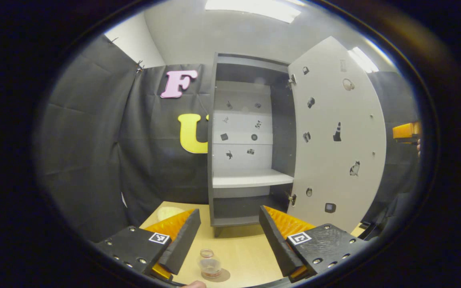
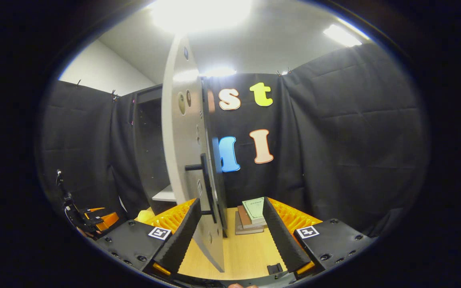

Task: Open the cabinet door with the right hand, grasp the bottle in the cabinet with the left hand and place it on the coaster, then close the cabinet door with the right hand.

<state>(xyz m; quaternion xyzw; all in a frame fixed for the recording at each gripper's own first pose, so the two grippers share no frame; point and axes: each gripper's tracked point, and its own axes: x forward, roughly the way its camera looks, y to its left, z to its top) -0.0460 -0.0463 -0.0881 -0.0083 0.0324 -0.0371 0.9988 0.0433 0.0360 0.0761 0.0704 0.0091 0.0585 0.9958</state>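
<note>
A: Left gripper view: a tall grey cabinet [image 1: 250,140] stands at the back of a pale wooden desk [image 1: 246,252], its door [image 1: 334,136] swung wide to the right. The white shelf [image 1: 252,178] inside looks bare.

B: Where is the bottle?

A: A small clear bottle [image 1: 209,262] stands upright on a round coaster [image 1: 219,275] on the desk, low between the left gripper's [image 1: 228,240] jaws. The jaws are spread wide and appear to touch nothing.

B: So which step is this?

A: Judging by that, the bottle is placed and let go; closing the door is what remains.

B: And the right gripper?

A: Right gripper view: the door [image 2: 186,160] is seen nearly edge-on, with a dark bar handle [image 2: 204,180] on it. The right gripper [image 2: 230,236] has its jaws released, straddling the door's lower edge without clamping it. A stack of books [image 2: 250,218] lies on the desk beyond.

B: What does the next move call for?

A: Likely pushing the door, or gripping the handle, and swinging it shut towards the cabinet, clear of the bottle.
</note>
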